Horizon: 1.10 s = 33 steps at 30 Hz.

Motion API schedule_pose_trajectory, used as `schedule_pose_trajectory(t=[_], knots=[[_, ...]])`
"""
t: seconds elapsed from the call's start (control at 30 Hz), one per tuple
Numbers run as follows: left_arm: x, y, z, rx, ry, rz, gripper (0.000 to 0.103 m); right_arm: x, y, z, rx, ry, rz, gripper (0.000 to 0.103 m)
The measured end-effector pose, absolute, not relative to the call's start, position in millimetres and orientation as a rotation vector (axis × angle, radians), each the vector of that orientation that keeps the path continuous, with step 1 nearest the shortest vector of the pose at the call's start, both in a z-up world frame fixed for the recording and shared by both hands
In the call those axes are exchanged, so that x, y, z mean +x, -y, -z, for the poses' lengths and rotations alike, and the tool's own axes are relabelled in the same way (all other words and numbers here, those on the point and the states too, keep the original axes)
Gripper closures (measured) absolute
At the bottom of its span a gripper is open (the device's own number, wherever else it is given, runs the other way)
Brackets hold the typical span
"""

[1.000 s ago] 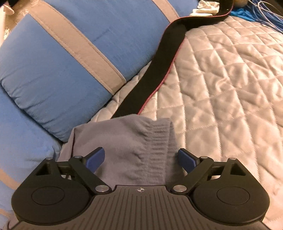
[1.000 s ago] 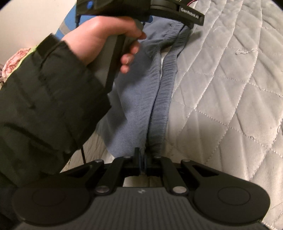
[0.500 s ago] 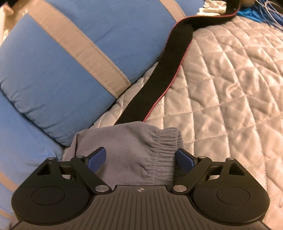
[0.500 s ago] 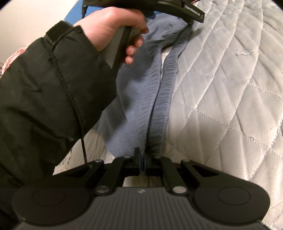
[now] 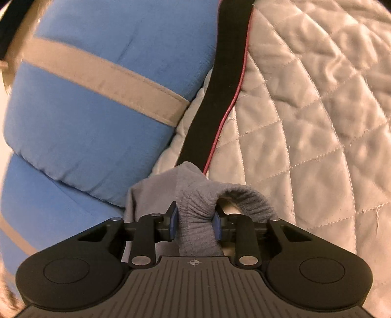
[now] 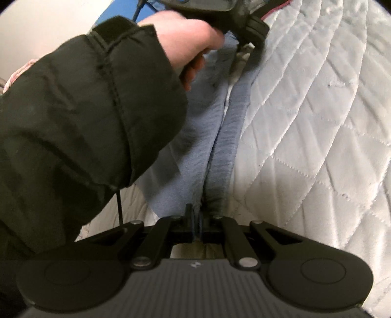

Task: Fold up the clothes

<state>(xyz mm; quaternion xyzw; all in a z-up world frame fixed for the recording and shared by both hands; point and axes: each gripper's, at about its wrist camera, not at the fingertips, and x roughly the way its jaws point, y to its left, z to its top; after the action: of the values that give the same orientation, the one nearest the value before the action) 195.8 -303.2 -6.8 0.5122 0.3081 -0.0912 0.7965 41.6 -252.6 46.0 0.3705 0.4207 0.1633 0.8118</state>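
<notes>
A grey-blue knit garment [image 5: 195, 220] with a ribbed elastic band lies on the quilted bed cover [image 5: 305, 122]. My left gripper [image 5: 194, 221] is shut on the ribbed band, which bunches up and arches to the right of the fingers. In the right wrist view the same garment [image 6: 210, 127] stretches away in a long strip. My right gripper [image 6: 196, 221] is shut on its near end. The left gripper [image 6: 220, 9] and the hand in a dark sleeve holding it show at the garment's far end.
Blue pillows with tan stripes [image 5: 85, 110] lie along the left. A black strap with a red edge [image 5: 220, 85] runs across the quilt beyond the garment. The dark-sleeved arm [image 6: 80, 127] fills the left of the right wrist view.
My left gripper was open over the ribbed band; it has moved forward and shut on it, bunching the cloth. My right gripper has stayed shut on the other end.
</notes>
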Motion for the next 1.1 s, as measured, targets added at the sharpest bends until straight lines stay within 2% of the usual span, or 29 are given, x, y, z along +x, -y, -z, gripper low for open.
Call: schedule_pose_trajectory(t=[0.1, 0.17, 0.43, 0.67, 0.7, 1.1], knots=[[204, 296, -19, 0.965, -0.692, 0.230, 0.081, 37, 258, -53, 0.803, -0.871, -0.346, 0.100], [212, 296, -44, 0.867, -0.705, 0.246, 0.088, 33, 268, -61, 0.814, -0.844, -0.323, 0.101], [229, 343, -113, 0.702, -0.670, 0.301, 0.095, 1, 338, -91, 0.881, -0.785, -0.183, 0.101], [209, 401, -136, 0.652, -0.667, 0.397, 0.095, -31, 385, -124, 0.788, -0.803, -0.118, 0.101], [206, 412, -139, 0.649, -0.663, 0.410, 0.095, -55, 394, -126, 0.771, -0.809, -0.108, 0.101], [182, 532, -138, 0.636, -0.626, 0.537, 0.095, -99, 500, -129, 0.730, -0.826, 0.101, 0.101]])
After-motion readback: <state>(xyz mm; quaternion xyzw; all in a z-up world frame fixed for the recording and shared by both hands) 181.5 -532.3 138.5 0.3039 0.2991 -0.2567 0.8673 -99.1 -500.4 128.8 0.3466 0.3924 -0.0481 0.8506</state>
